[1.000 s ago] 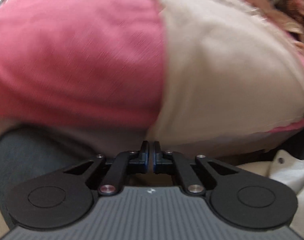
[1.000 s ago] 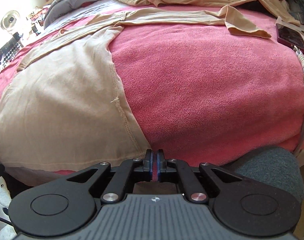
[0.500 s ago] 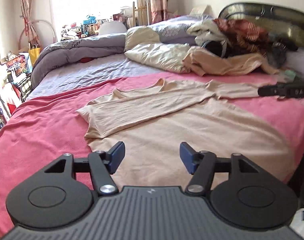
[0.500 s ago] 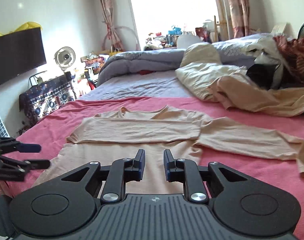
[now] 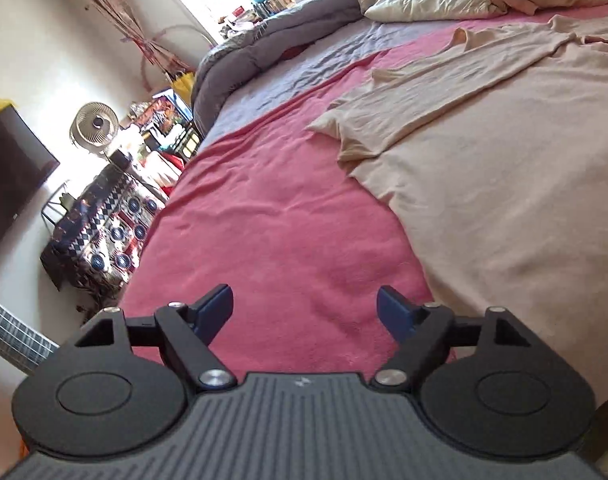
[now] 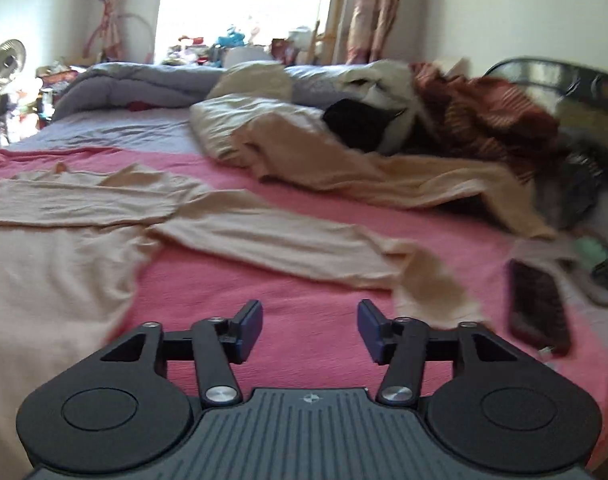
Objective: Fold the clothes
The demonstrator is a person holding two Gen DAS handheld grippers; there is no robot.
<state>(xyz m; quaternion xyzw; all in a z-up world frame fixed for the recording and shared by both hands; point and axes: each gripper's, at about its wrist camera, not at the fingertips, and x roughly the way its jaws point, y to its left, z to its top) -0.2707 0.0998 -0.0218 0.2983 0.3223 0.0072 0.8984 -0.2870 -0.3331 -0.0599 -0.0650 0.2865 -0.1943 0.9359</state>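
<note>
Since half a second ago, both grippers are shown swung outward, each toward its own side of the bed, and the right gripper's jaws, then nearly together, are now spread wide. A pink blanket (image 5: 287, 216) is seen covering the near part of the bed, with a grey quilt (image 5: 271, 40) bunched at the far side. A beige long-sleeved shirt (image 5: 504, 168) is laid flat on the blanket, its body running from the near edge of the bed away toward the quilt. One sleeve (image 5: 416, 108) is already folded across the chest; the other sleeve (image 6: 304, 248) is stretched out flat toward the right, its long axis crosswise to the body and its cuff (image 6: 436, 292) turned down toward the near edge.

A loose heap of other clothes (image 6: 424, 128) is piled beyond that sleeve, and a dark phone (image 6: 538, 304) is lying just right of the cuff.

The left gripper (image 5: 306, 312) is held with jaws wide apart and empty above bare blanket, the shirt's side edge lying to its right. The right gripper (image 6: 310, 330) is likewise held spread and empty, with the cuff ahead and to its right. The unfolded sleeve is judged the next part to be taken, and the right gripper is the nearer. Open blanket is left between sleeve and near edge for the approach; the phone is judged the one thing to be avoided.
</note>
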